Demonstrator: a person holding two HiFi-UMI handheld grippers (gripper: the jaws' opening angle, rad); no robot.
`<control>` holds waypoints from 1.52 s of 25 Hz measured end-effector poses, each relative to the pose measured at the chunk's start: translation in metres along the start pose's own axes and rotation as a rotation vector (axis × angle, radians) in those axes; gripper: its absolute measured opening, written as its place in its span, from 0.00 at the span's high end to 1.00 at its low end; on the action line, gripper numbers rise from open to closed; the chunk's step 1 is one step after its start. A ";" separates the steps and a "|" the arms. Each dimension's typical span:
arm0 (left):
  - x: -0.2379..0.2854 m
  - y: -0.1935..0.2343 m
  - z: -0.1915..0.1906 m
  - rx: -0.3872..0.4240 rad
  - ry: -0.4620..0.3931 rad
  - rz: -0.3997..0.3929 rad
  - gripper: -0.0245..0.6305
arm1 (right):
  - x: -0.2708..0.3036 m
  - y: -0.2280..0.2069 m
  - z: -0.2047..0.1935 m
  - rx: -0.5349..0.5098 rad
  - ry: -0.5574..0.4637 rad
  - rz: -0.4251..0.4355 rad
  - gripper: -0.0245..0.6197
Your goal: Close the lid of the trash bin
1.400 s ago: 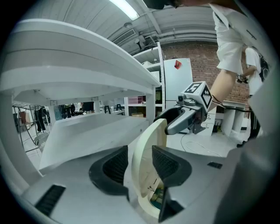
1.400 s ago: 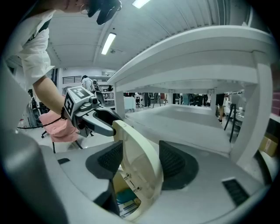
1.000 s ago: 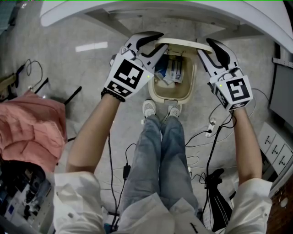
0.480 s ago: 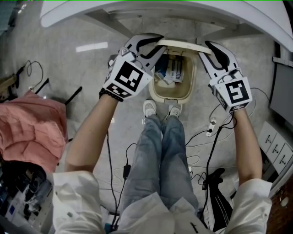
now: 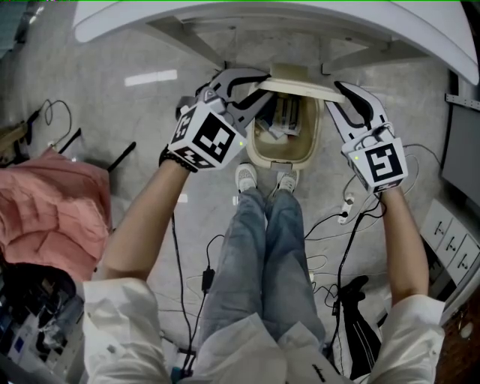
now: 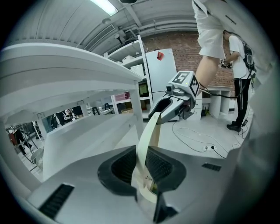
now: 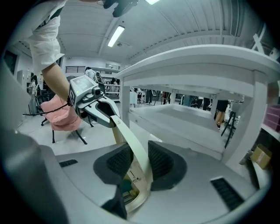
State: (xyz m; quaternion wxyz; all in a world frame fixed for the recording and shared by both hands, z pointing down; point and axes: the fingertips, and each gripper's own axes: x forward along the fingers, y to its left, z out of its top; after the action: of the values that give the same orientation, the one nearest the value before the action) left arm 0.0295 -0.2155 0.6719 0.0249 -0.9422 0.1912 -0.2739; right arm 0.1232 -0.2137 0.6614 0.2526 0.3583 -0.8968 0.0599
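A cream trash bin (image 5: pixel 259 152) stands on the floor in front of the person's feet, with paper trash (image 5: pixel 283 117) inside. Its lid (image 5: pixel 304 87) is raised and tilted over the opening. My left gripper (image 5: pixel 257 81) holds the lid's left edge and my right gripper (image 5: pixel 339 91) holds its right edge. Both pairs of jaws have just been closing, with the lid between them. In the left gripper view the lid (image 6: pixel 146 135) runs from my left gripper (image 6: pixel 142 168) to the right gripper (image 6: pixel 157 117). In the right gripper view the lid (image 7: pixel 131 140) passes through my right gripper (image 7: pixel 138 164).
A white table (image 5: pixel 262 19) overhangs the bin at the top. A pink cloth (image 5: pixel 49 214) lies on a chair at the left. Cables (image 5: pixel 330 225) and a power strip (image 5: pixel 346 204) lie on the floor at the right, near a black bag (image 5: pixel 356 300).
Both grippers have come a little toward the person with the lid. The lid has tipped and shows more of its face. The left gripper has rolled.
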 end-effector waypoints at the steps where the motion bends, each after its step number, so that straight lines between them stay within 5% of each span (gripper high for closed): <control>1: -0.001 -0.002 0.000 0.003 0.000 -0.001 0.85 | -0.001 0.002 -0.001 -0.005 0.004 0.002 0.78; 38: -0.021 -0.085 -0.038 0.137 0.061 -0.053 0.80 | -0.030 0.080 -0.056 -0.137 0.143 0.041 0.72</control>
State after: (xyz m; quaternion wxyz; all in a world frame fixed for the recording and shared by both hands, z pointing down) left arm 0.0228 -0.1272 0.7063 0.0763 -0.9342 0.1476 -0.3157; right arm 0.1109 -0.1202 0.7009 0.3386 0.3169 -0.8855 0.0291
